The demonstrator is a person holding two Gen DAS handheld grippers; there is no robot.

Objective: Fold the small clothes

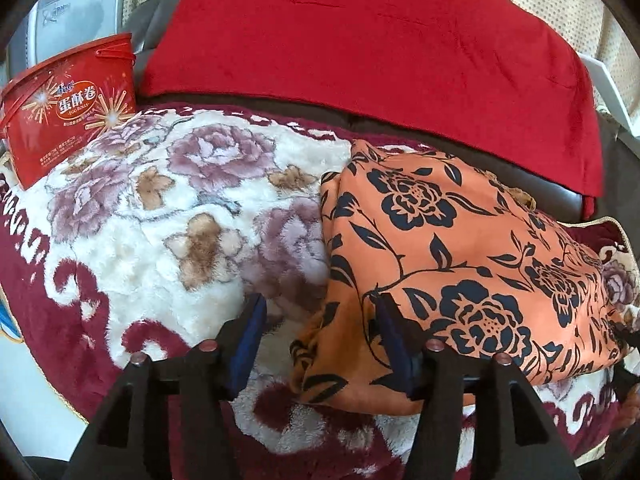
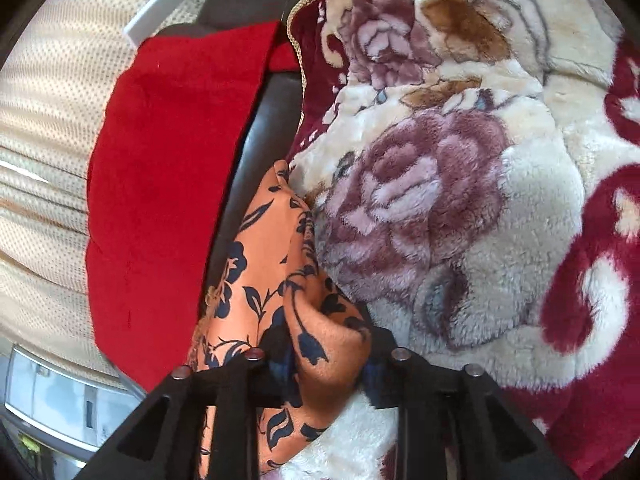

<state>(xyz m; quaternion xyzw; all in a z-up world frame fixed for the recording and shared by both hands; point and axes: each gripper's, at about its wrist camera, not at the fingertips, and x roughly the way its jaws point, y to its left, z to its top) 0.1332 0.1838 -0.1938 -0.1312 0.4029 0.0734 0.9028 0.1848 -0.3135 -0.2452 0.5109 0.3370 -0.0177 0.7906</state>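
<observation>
An orange cloth with a black flower print (image 1: 460, 264) lies folded on a fluffy floral blanket (image 1: 160, 220). My left gripper (image 1: 320, 320) is open, its fingers straddling the cloth's near left corner, which bunches up between them. In the right wrist view the same orange cloth (image 2: 260, 280) hangs in a fold. My right gripper (image 2: 324, 352) is shut on that fold, close to the blanket (image 2: 440, 200).
A red snack box (image 1: 68, 112) stands on the blanket at the far left. A red cushion (image 1: 360, 40) leans on a dark sofa back behind the cloth, also in the right wrist view (image 2: 160, 180). A beige curtain (image 2: 48, 140) hangs beyond.
</observation>
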